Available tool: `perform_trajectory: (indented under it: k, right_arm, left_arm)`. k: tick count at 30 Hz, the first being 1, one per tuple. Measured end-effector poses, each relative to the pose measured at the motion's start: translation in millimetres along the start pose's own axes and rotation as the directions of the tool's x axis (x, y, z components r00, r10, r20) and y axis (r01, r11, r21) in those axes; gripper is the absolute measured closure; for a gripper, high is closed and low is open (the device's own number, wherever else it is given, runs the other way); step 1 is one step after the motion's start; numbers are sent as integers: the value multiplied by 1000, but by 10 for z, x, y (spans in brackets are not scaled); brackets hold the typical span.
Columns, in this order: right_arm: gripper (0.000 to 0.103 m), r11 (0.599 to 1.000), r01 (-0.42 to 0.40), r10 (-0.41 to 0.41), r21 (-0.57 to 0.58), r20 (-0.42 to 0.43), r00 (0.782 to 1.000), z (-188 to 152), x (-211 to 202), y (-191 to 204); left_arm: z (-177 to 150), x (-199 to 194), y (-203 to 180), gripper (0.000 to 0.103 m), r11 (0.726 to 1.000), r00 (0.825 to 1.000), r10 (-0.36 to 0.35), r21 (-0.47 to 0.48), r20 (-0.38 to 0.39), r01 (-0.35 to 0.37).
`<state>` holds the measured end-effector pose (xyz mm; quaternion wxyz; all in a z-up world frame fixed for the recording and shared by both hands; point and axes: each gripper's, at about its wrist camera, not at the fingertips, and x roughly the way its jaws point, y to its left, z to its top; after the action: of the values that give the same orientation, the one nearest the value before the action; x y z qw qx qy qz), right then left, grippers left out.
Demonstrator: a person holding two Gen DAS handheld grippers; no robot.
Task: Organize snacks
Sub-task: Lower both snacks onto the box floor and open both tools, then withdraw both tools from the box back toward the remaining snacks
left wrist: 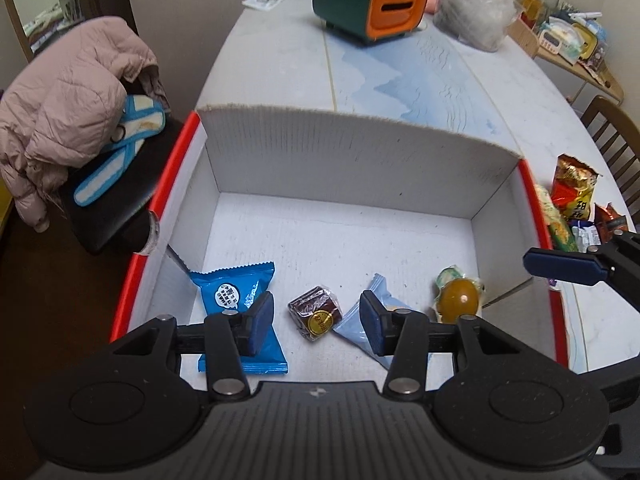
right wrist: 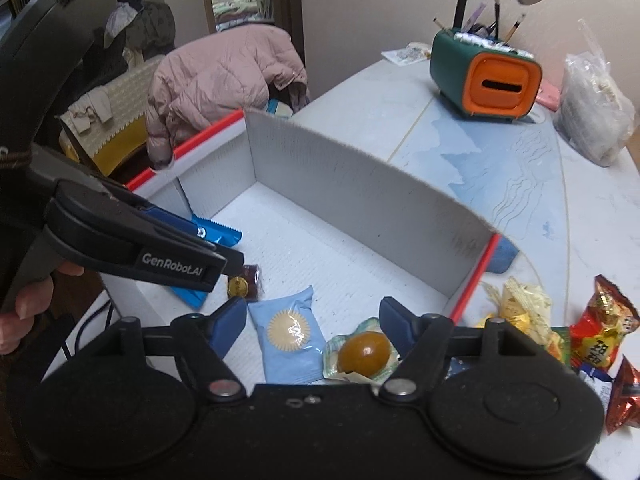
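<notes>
Four snacks in box: a blue packet (left wrist: 240, 312), a brown wrapped sweet (left wrist: 316, 314), a pale blue packet (right wrist: 290, 336) and a clear-wrapped amber egg (right wrist: 364, 354) are laid in a row along the near side of the white box (left wrist: 352, 160).
Surroundings: a green and orange holder (left wrist: 370, 0) and a clear plastic bag (left wrist: 472, 8) are seen at the far end of the table (left wrist: 280, 60); a pink jacket (left wrist: 68, 100) is draped over a chair to the left.
Loose snacks: a heap of packets (right wrist: 592, 328) is left on the table, just right of the box's red edge.
Obstruction: nothing is seen between the jaws and the snacks below.
Left gripper (left wrist: 316, 322): held partly open and empty above the brown sweet, which is framed between its fingers without being touched.
Right gripper (right wrist: 312, 330): held wider open and empty, over the pale blue packet and the egg.
Pose: both grippers are tilted steeply down into the box; a hand (right wrist: 24, 304) is seen on the left gripper's handle.
</notes>
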<state>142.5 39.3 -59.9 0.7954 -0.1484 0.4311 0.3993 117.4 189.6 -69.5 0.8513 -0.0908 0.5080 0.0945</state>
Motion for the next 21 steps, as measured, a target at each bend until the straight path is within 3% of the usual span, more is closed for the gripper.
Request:
perform_trajectory:
  k: [12,17,21]
  right_arm:
    - [19,998,-24,19,55,87,996,-132,-524,-85]
    - [17,997,-27,18,74,121,993,-235,-735,-148]
    - [5,994,-32,14,103,166,986,-337,-914,-253]
  left_arm:
    - [-160,-488,-169,43,999,991,-38,4,130,38]
    - [-237,-652,-301,34,997,982,-72,13,173,71]
    - [-284,-738,-440,33,996,977,-92,22,195,90]
